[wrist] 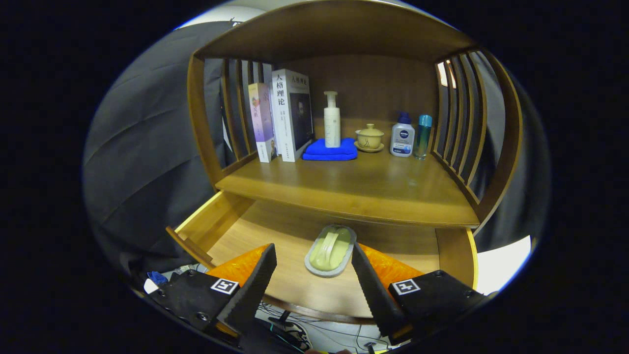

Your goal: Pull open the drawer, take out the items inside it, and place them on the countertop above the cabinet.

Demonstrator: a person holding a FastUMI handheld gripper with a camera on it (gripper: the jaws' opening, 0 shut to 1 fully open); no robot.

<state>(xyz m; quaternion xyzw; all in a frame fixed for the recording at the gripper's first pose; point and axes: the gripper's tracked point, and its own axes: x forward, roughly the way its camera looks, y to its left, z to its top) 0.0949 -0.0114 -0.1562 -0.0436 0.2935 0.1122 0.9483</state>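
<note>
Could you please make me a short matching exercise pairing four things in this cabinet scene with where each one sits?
Things:
1. pump bottle
2. oval dish
3. books
4. hand-held gripper

Places:
A. in the open drawer
B. open, fingers either side of the dish
C. on the blue cloth
D. upright at the countertop's left end

Pairs: 1-C, 2-A, 3-D, 4-B

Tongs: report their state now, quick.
Tongs: open and holding nothing; the fingers stand apart on either side of the oval dish in the pulled-out drawer, not pressing on it.
</note>
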